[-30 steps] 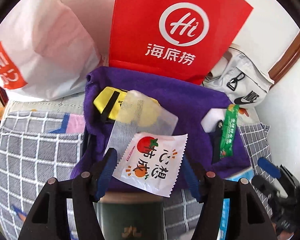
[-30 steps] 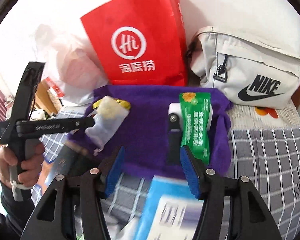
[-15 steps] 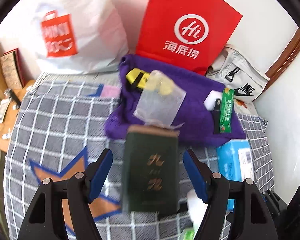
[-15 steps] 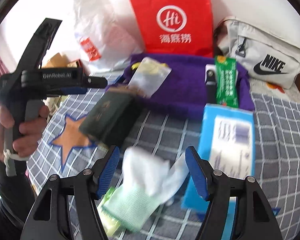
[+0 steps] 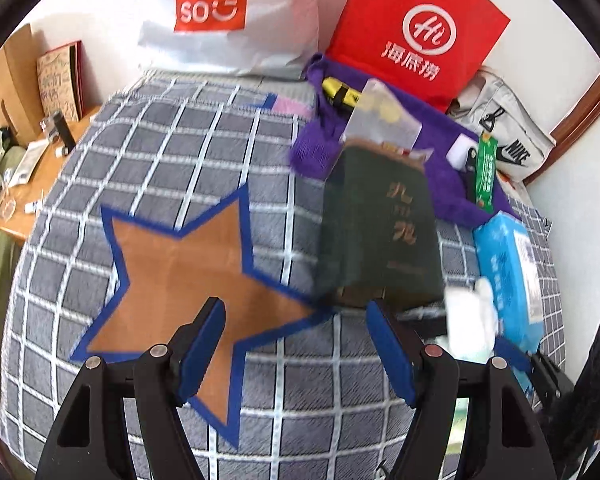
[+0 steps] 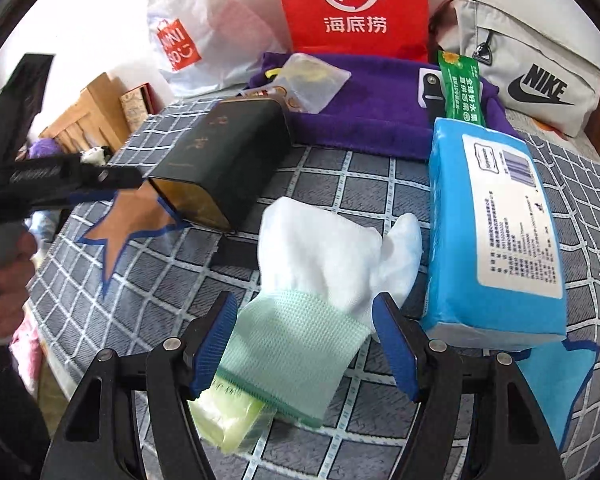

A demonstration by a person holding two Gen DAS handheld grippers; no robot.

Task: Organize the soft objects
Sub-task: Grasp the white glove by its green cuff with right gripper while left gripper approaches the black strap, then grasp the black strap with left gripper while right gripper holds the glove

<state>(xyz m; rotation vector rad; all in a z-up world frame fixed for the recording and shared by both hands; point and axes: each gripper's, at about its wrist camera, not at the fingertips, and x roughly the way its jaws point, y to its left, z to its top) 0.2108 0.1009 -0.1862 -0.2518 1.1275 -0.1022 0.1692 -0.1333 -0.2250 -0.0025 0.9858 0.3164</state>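
Observation:
A white glove with a green cuff (image 6: pixel 320 280) lies on the grey checked bedspread (image 6: pixel 340 184), its cuff between the fingers of my open right gripper (image 6: pixel 304 340). A yellow-green packet (image 6: pixel 228 416) lies under the cuff. A blue tissue pack (image 6: pixel 496 224) lies to the right, a dark green box (image 6: pixel 224 152) to the left. A purple towel (image 6: pixel 364 96) behind holds a clear pouch (image 6: pixel 312 80) and a green sachet (image 6: pixel 460 88). My left gripper (image 5: pixel 296 344) is open and empty above the orange star (image 5: pixel 188 272); the box (image 5: pixel 380 232) is ahead right.
A red paper bag (image 6: pixel 352 4), a white Miniso bag (image 5: pixel 228 12) and a grey Nike bag (image 6: pixel 532 76) stand against the wall. A wooden desk (image 5: pixel 24 176) with small items is off the bed's left edge.
Both grippers have pulled back from the purple towel toward the near edge of the bed. The left one swung left over the star. The glove now sits between the right fingers.

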